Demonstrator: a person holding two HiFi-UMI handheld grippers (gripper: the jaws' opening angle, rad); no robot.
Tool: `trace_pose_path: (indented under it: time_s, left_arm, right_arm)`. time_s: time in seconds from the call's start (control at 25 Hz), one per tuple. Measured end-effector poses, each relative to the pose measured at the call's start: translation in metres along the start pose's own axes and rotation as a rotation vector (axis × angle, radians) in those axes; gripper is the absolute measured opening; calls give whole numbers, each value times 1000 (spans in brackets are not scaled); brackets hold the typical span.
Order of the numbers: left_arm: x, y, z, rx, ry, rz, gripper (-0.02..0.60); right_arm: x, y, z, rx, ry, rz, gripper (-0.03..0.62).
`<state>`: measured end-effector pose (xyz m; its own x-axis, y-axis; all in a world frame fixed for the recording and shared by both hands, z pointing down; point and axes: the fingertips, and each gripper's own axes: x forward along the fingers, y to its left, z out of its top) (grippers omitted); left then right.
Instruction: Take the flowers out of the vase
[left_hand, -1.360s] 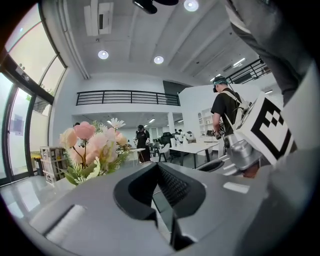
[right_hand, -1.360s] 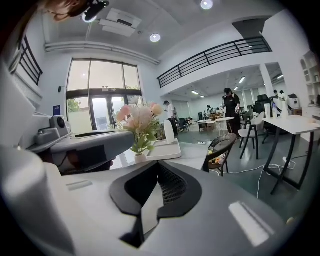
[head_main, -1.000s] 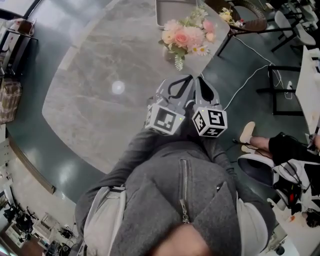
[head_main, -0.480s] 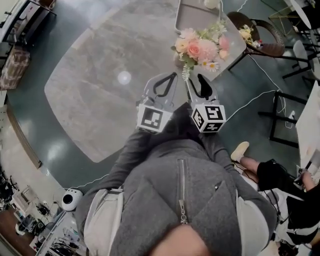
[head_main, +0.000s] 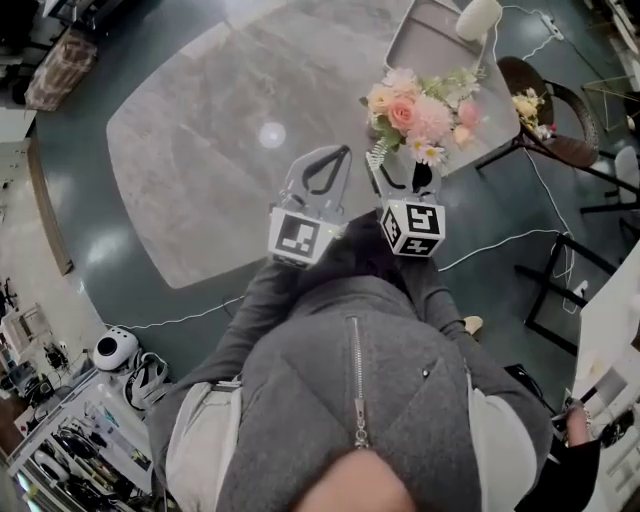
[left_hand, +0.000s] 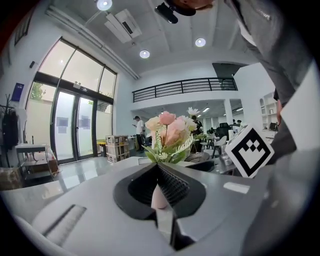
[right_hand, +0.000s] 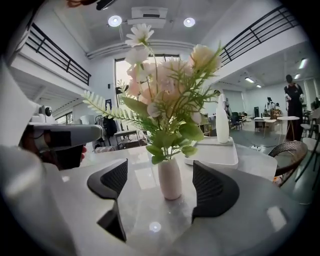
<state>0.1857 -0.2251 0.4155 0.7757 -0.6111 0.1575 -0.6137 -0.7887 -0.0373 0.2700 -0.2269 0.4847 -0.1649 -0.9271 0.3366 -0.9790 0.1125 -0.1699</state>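
A bouquet of pink and cream flowers (head_main: 420, 105) with green fern stands in a small white vase (right_hand: 170, 177) on the grey marble table (head_main: 220, 170). My right gripper (right_hand: 160, 166) points at the vase, its jaws opening wide. The vase shows in the gap between them, and the pads do not touch it. In the head view the right gripper (head_main: 400, 170) lies just under the blooms. My left gripper (head_main: 342, 150) hovers beside it to the left, shut and empty, tips together. Over its closed jaws (left_hand: 159, 167) the flowers (left_hand: 167, 135) rise.
A grey tray (head_main: 425, 45) with a white bottle (head_main: 478, 18) lies behind the bouquet. A wicker chair (head_main: 550, 110) with another bunch of flowers stands off the table's right edge. A white cable (head_main: 500, 240) runs over the floor.
The right jaws have gone from shut to wide open. Both grippers have moved closer to the bouquet, and the head view has swung so the flowers sit further right.
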Motion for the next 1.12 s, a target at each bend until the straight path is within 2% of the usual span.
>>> trace_pose_path:
  time_s: [0.2, 0.4, 0.84, 1.12]
  left_arm:
    - [-5, 6, 1, 2, 18, 79, 9]
    - [-7, 5, 5, 19, 41, 120, 8]
    - [-5, 9, 15, 30, 42, 173, 9]
    - [-5, 14, 17, 38, 43, 175, 9]
  right_arm:
    - [10, -6, -10, -24, 14, 45, 407]
    - [22, -13, -10, -16, -3, 77, 406]
    - [43, -9, 14, -59, -59, 143, 405]
    - [52, -9, 19, -93, -64, 131, 390]
